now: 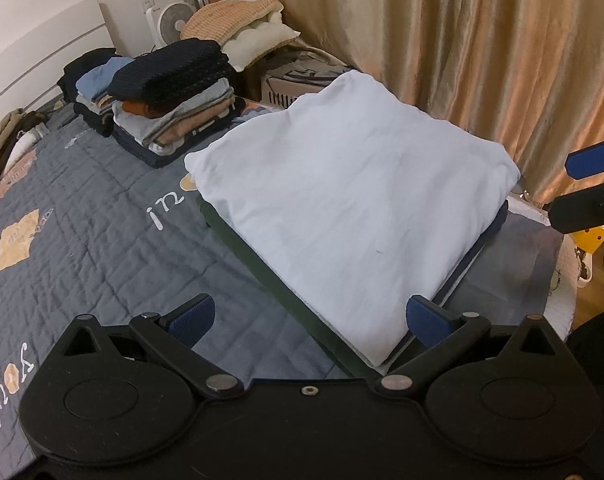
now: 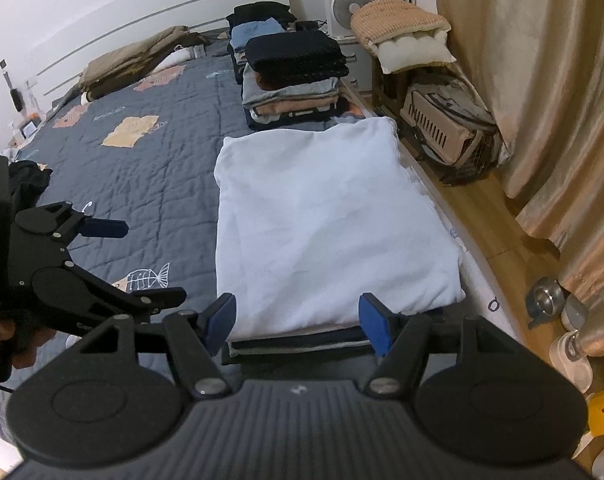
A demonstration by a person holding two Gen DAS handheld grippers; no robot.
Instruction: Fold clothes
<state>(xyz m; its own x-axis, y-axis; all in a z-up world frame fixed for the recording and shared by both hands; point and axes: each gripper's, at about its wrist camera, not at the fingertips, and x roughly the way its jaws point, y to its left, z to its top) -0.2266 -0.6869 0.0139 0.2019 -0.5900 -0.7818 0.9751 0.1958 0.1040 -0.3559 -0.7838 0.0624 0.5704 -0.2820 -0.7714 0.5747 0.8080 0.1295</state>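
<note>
A folded white garment lies flat on a low pile of folded dark clothes at the bed's right edge. My left gripper is open just above the quilt, and the garment's near corner reaches in between its blue pads without touching them. It also shows at the left of the right wrist view as the left gripper, held in a hand. My right gripper is open at the pile's near edge, with its pads to either side and apart from the cloth. One of its blue fingers pokes in from the right.
A taller stack of folded clothes stands behind the white garment. Brown clothes lie by the headboard and a black garment at the left. Beside the bed are a pet carrier, a curtain and bowls on the floor.
</note>
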